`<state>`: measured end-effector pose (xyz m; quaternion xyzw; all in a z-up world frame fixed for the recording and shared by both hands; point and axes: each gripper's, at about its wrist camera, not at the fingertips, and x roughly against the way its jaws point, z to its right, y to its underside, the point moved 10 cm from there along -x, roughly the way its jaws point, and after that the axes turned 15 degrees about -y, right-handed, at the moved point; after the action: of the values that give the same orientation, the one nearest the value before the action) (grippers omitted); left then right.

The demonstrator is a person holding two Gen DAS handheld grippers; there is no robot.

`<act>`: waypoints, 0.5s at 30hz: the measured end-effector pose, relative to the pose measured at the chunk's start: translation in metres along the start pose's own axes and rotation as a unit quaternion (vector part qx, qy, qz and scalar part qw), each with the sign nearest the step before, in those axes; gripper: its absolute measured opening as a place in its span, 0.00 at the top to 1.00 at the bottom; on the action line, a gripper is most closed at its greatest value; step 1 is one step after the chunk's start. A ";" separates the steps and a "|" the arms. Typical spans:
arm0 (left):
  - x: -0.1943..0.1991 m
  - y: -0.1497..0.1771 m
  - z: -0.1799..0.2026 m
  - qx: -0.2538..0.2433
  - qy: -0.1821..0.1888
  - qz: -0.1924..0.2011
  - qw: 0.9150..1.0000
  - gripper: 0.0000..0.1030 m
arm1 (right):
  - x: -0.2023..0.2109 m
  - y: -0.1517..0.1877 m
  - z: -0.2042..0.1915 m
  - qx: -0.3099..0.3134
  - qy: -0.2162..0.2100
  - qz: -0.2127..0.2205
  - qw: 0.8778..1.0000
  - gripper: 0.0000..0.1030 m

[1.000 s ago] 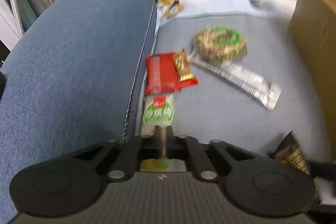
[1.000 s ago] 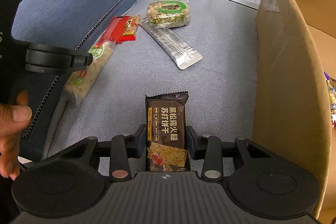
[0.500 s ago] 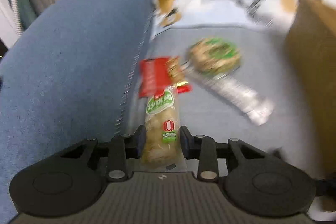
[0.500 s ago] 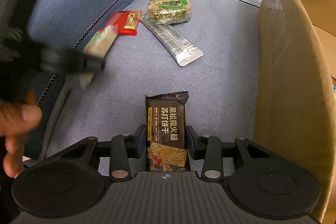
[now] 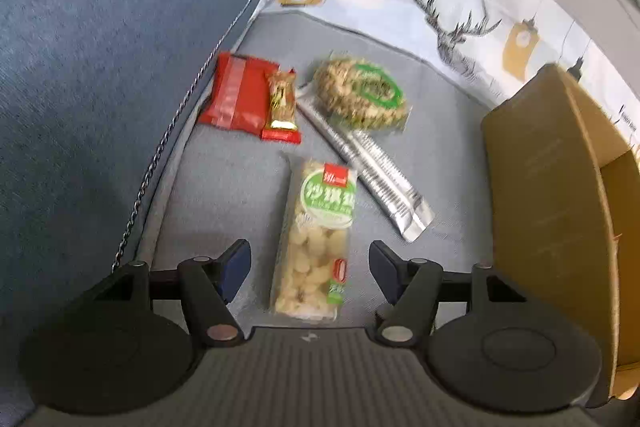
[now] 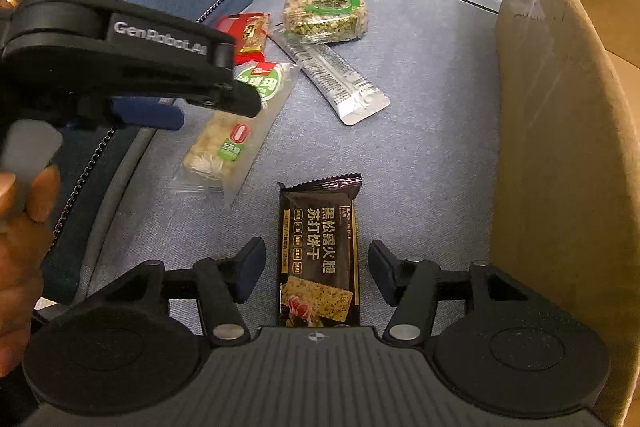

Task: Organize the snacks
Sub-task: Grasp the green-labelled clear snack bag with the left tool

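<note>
Grey-blue sofa seat (image 6: 420, 99) carries the snacks. Far left, red packet (image 5: 236, 93) by the armrest (image 5: 100, 47). Left gripper (image 5: 310, 263): fingers spread wide, clear-wrapped green-label bar (image 5: 316, 239) lying loose between them. Silver stick pack (image 5: 368, 167) and round green-ring cake (image 5: 360, 99) lie farther off. Right gripper (image 6: 316, 269): fingers apart, black cracker pack (image 6: 318, 255) between, untouched. Cardboard box (image 6: 560, 147) stands at right.

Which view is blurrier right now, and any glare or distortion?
Left wrist view: soft motion blur, the green-label snack bar print smeared, the cardboard box bowed by the fisheye. Right wrist view: sharp, the black cracker pack lettering readable, mild glare on the silver wrapper.
</note>
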<state>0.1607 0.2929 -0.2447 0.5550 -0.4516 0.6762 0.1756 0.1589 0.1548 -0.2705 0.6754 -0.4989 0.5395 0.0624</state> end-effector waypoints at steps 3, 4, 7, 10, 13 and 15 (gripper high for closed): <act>-0.002 0.002 0.005 -0.019 -0.008 -0.004 1.000 0.32 | -0.001 0.001 0.002 0.000 0.004 -0.006 1.000 0.43; -0.003 0.003 0.007 -0.024 -0.011 -0.007 1.000 0.32 | -0.003 0.002 0.003 0.001 0.005 -0.009 1.000 0.43; -0.010 0.005 0.010 -0.033 -0.017 -0.011 0.999 0.32 | -0.005 0.003 0.003 0.006 0.010 -0.014 1.000 0.43; -0.014 0.006 0.014 -0.039 -0.020 -0.015 0.999 0.32 | -0.005 0.004 0.002 0.010 0.013 -0.015 1.000 0.43; -0.014 0.007 0.018 -0.043 -0.022 -0.017 0.999 0.32 | -0.005 0.004 0.002 0.014 0.015 -0.016 1.000 0.43; -0.015 0.007 0.019 -0.046 -0.024 -0.017 0.998 0.32 | -0.006 0.004 0.002 0.019 0.016 -0.018 1.000 0.43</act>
<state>0.1712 0.2773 -0.2615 0.5700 -0.4768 0.6380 0.2020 0.1575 0.1554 -0.2776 0.6762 -0.4756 0.5586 0.0672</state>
